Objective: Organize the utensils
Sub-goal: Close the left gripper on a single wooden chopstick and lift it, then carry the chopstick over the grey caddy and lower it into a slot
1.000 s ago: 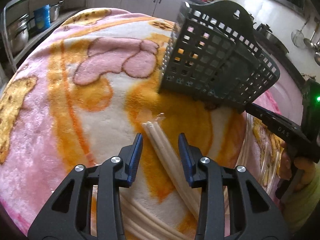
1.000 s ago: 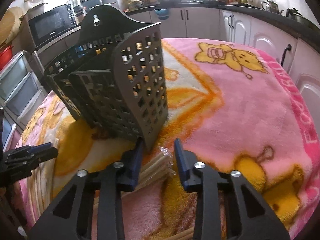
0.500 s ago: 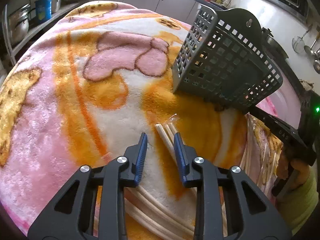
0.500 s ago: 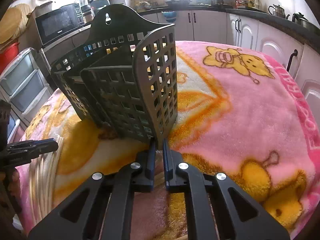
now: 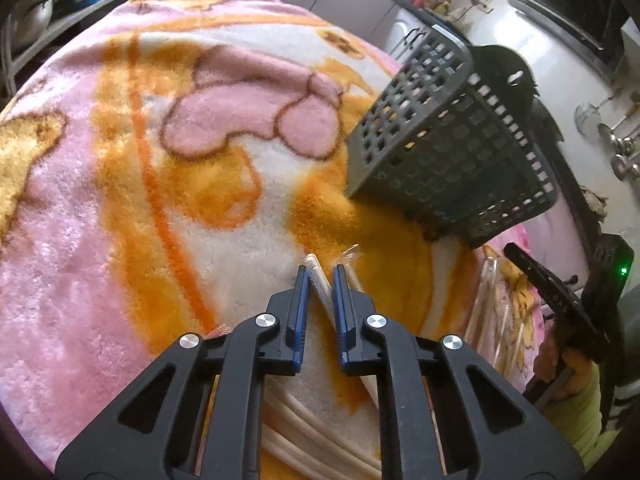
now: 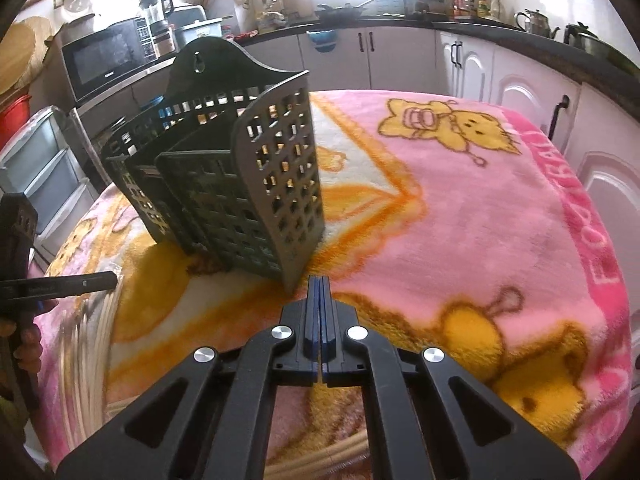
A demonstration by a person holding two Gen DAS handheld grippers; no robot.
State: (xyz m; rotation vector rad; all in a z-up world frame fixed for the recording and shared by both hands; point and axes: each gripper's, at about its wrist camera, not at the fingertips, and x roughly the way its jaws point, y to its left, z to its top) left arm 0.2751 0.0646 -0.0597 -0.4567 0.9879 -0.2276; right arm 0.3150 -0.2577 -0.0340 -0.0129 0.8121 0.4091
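A dark grey slotted utensil basket (image 5: 448, 152) stands upright on the pink and orange blanket (image 5: 120, 200). My left gripper (image 5: 320, 274) is just short of it, its jaws closing, pads pressed on a wrapped pair of pale chopsticks (image 5: 320, 288) lying on the blanket. More wrapped chopsticks (image 5: 304, 436) lie under and behind it. In the right wrist view, my right gripper (image 6: 319, 280) hovers by the basket's (image 6: 240, 184) near corner. Its jaws have come together and nothing shows between them. A hand holds each gripper at the other view's edge.
A clear bag of chopsticks (image 5: 492, 320) lies at the blanket's edge near the right gripper's handle (image 5: 552, 300). Around the table are white cabinets (image 6: 400, 56), a microwave (image 6: 108, 60), plastic drawers (image 6: 36, 176) and shelves with pots (image 5: 36, 12).
Both grippers have closed from partly open. The left one slid along the chopsticks toward their tip and closed on them. The right one drew back slightly from the basket's base.
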